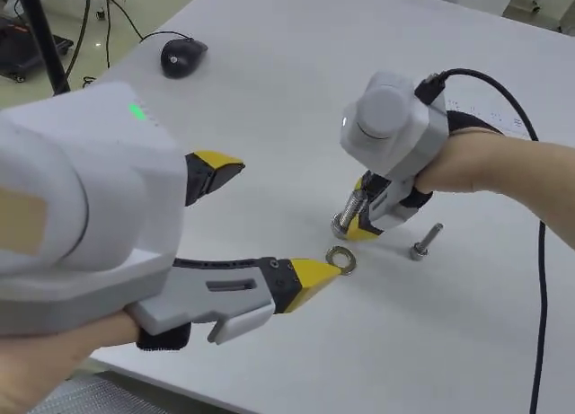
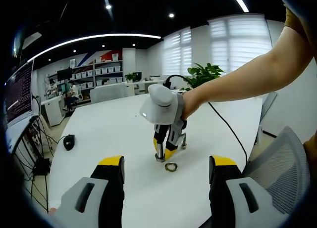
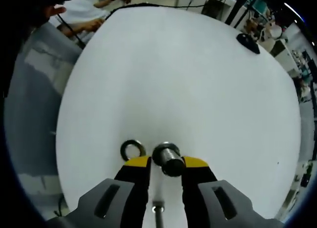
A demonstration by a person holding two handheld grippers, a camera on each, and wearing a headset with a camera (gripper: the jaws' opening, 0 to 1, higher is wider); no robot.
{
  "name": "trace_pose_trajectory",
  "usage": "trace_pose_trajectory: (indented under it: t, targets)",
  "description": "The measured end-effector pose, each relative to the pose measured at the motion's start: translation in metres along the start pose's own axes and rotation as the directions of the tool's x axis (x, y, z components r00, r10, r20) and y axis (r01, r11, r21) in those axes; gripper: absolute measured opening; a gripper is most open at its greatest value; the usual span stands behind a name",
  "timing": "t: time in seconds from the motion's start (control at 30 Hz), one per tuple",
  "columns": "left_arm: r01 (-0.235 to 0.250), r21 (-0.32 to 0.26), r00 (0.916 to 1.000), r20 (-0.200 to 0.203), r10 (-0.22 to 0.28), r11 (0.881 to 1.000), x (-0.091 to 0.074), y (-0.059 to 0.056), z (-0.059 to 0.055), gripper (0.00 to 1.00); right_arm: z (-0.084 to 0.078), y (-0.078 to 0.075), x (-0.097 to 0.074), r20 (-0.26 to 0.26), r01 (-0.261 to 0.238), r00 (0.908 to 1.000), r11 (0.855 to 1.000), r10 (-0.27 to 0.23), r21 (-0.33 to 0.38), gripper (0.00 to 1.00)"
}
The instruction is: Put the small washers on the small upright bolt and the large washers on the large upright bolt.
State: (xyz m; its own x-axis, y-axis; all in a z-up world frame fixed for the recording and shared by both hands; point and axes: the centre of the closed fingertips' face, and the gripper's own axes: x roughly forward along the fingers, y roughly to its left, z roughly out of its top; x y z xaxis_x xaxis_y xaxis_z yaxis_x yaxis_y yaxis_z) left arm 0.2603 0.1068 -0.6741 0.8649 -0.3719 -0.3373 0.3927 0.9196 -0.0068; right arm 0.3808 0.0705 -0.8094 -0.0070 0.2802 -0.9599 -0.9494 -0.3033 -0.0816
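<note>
A smooth white worktop [image 1: 296,82] lay wide and mostly bare. Its near edge crossed the foot of the head view toward 7 o'clock. A black computer mouse [image 1: 182,57] sat far off at 11 o'clock.

At the left, close to the camera, the left gripper [image 1: 265,224] hung above the worktop near that edge, pointing toward 3 o'clock. Its two yellow-tipped jaws stood wide apart and held nothing. Just past its lower tip, a flat metal ring washer [image 1: 341,259] lay on the worktop.

At the washer's 12 o'clock stood the large bolt [image 1: 349,209], upright on its head, of threaded steel. The right gripper [image 1: 361,227] pointed steeply down onto it from 1 o'clock, with a hand [image 1: 467,162] wrapped behind its rounded grey body. In the right gripper view, the jaws pressed against both sides of the bolt's shaft, clamped on it.

At the large bolt's 4 o'clock, near it, the small bolt [image 1: 426,241] stood on its head. A black cable [image 1: 542,252] ran from the right gripper down the right side toward 6 o'clock.
</note>
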Motion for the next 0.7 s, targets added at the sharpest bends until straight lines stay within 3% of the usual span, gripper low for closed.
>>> trace_pose_trajectory:
  t: [0.1, 0.2, 0.4, 0.5, 0.7]
  targets:
    - [0.001, -0.002, 1.0000, 0.001, -0.001, 1.000, 0.001, 0.000, 0.000, 0.69, -0.003, 0.002, -0.013, 0.050, 0.015, 0.9986, 0.998, -0.018, 0.058, 0.28]
    - [0.004, 0.001, 1.0000, 0.002, -0.004, 1.000, 0.002, -0.001, 0.000, 0.69, -0.012, 0.009, -0.017, 0.056, -0.001, 0.9984, 0.992, -0.006, 0.123, 0.29]
    - [0.014, 0.004, 0.9999, 0.009, -0.014, 1.000, 0.004, -0.005, 0.003, 0.69, -0.017, 0.031, -0.007, 0.057, -0.034, 0.9981, 0.990, 0.026, 0.137, 0.28]
    - [0.017, 0.008, 0.9998, 0.011, -0.017, 1.000, 0.004, -0.005, 0.003, 0.69, -0.012, 0.039, -0.003, 0.062, -0.046, 0.9974, 0.990, 0.037, 0.136, 0.28]
    - [0.012, 0.014, 0.9999, 0.009, -0.012, 1.000, 0.001, -0.004, 0.003, 0.69, -0.006, 0.042, -0.002, 0.069, -0.049, 0.9968, 0.990, 0.040, 0.134, 0.28]
